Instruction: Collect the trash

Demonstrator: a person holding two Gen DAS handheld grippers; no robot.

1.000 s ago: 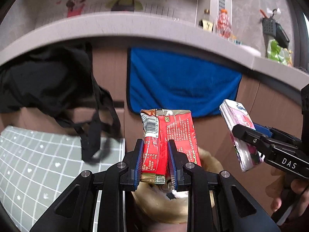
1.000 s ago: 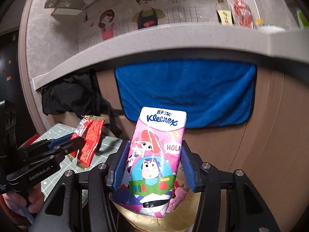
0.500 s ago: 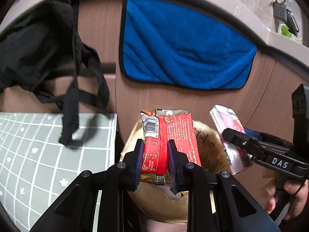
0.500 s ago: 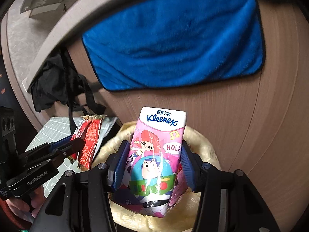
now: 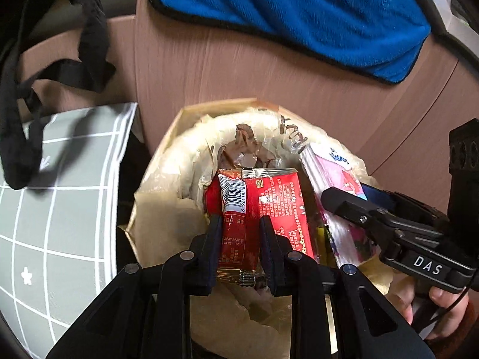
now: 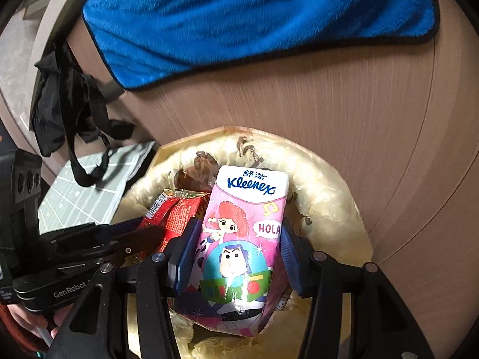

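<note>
Brown cabinet front, blue towel (image 6: 254,27), lined bin (image 5: 167,185) below: both tools poised over it
Left tool (image 5: 241,227) is clamped on a red snack wrapper (image 5: 269,206); right tool (image 6: 236,239) is clamped on a Kleenex pack (image 6: 239,239), both just above the bin's mouth. Risk, as a judgement: the tools sit close together, so an uneven release could knock one item onto the rim or the grey checked mat (image 5: 60,209) beside it, under a hanging black bag (image 5: 45,59)
</note>
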